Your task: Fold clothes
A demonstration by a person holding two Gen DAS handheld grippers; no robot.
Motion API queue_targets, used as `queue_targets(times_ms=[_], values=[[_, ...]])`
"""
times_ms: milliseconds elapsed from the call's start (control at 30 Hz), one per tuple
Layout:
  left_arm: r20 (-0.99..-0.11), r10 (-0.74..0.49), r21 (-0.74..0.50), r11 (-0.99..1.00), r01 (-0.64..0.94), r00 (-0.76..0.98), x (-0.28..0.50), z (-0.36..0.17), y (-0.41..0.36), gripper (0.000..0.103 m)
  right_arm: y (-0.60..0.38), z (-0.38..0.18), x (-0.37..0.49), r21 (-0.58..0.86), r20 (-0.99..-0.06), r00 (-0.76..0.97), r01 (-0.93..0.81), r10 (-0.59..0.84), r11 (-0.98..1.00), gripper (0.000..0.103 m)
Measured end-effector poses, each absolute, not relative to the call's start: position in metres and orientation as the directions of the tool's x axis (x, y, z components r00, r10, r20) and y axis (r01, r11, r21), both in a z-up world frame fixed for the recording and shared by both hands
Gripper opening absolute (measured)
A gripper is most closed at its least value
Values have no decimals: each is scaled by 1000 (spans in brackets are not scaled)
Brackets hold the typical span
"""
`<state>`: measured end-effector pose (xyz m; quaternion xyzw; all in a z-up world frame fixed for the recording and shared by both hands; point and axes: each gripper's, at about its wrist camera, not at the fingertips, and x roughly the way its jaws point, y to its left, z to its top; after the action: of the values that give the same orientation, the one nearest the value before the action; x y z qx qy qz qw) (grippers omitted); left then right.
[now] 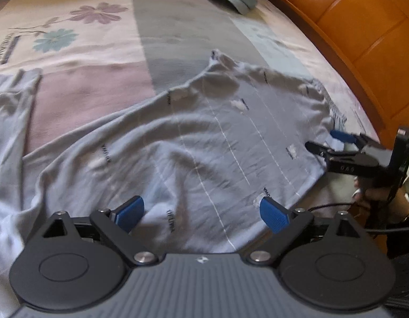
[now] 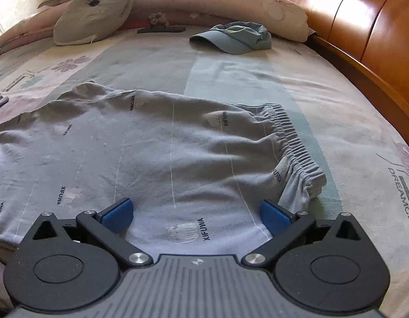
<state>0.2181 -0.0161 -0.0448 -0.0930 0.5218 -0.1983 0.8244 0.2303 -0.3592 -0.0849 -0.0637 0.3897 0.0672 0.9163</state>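
Trousers (image 2: 156, 153), grey, printed with small dark lettering and thin pale stripes: we find them spread across the bed, crumpled, with the elastic waistband (image 2: 294, 143) gathered at the right in the right wrist view.

Left gripper (image 1: 201, 212): released, blue pads (image 1: 130, 209) spread wide over the cloth, nothing pinched between them; whether the pads touch the cloth we cannot tell.

Right gripper (image 2: 196, 214): likewise released, jaws at full spread above the fabric near the waistband end, with no fold caught between the pads. In the left wrist view we see the same gripper (image 1: 334, 140) from the side at the right edge of the garment, by the waistband, with a hand (image 1: 374, 196) on its grip below.

Bedsheet (image 2: 350, 122): pale, in pink, grey and green panels with printed flowers and lettering, under the trousers.

Second grey garment (image 1: 13, 98): at the left of the left wrist view, apart from the trousers' upper edge.

Cap (image 2: 236, 38): blue, lying well beyond the trousers toward the pillows.

Pillows (image 2: 93, 13): stacked along the far side of the bed.

Headboard (image 2: 363, 26): glossy orange-brown wood, along the right side.
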Motion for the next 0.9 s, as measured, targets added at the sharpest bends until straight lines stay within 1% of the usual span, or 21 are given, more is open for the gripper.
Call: queue_targets(times_ms=[200,300,433,567,667,733,800,900], values=[[-783,-381,-329,925,192,492,209,-11,19,94,-357,-76,241,-51,-764,641,-181,79,982,103],[-771,-332,-297,942,154,544,206,0,48,94,-352,-62,239,40,-757,632,-210,167,977,103],[-769,-249,-256,964,73,588,204,4,89,94,-335,-44,235,226,-728,599,-249,333,942,103],[-784,-212,-247,969,20,584,200,-3,123,94,-308,-33,238,444,-652,548,-284,524,850,103],[-798,-181,-213,977,11,575,194,-10,137,94,-275,-25,252,607,-562,478,-315,675,729,103],[-805,-168,-200,980,5,569,188,-14,149,94,-245,-21,271,707,-490,400,-338,775,621,103],[-807,-155,-190,982,-2,570,181,-17,162,94,-212,-24,291,776,-430,320,-348,844,527,103],[-802,-135,-183,983,-25,582,170,-21,180,94,-154,-36,322,824,-390,205,-357,898,439,103]])
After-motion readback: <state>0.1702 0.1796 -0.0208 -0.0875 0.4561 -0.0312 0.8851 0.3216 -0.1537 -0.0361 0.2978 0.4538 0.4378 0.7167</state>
